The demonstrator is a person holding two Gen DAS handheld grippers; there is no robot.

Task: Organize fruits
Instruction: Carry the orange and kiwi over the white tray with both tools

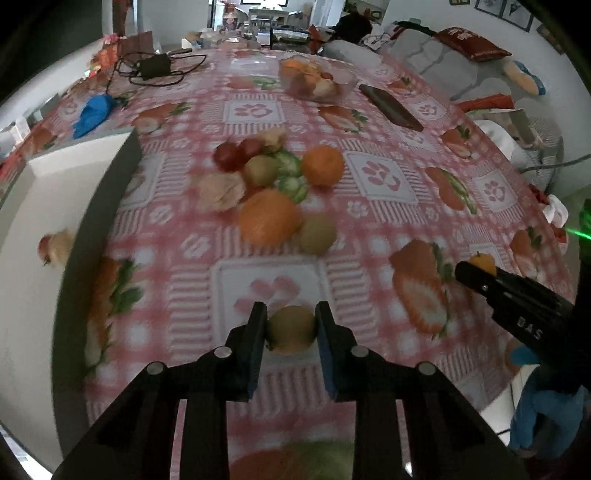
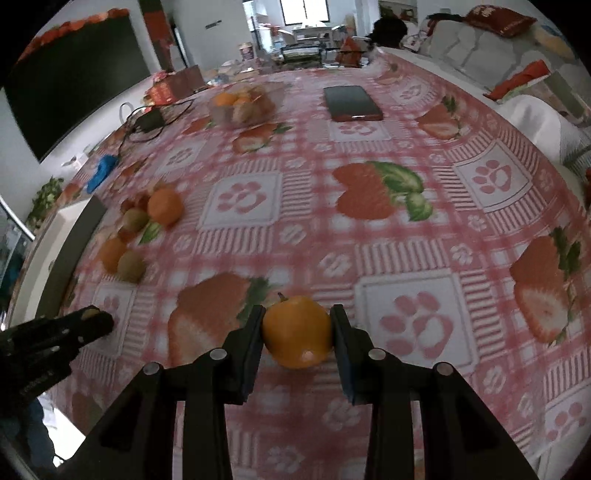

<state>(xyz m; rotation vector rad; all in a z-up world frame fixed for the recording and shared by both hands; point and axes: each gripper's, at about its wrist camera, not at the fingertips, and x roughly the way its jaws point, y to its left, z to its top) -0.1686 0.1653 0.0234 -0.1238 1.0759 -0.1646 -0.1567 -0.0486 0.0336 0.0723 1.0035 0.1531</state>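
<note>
The location is a home living and dining area, indicated by a table [image 2: 369, 229] with strawberry-print cloth, a cushioned sofa [image 2: 476, 44], a wall-mounted television [image 2: 74, 77] and framed pictures [image 1: 506, 11].

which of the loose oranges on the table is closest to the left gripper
The larger orange at the near edge of the pile, touching a kiwi; the other loose orange sits farther back.

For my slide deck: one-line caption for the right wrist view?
Right gripper clamps an orange above the strawberry tablecloth, fruit pile at left.
</note>
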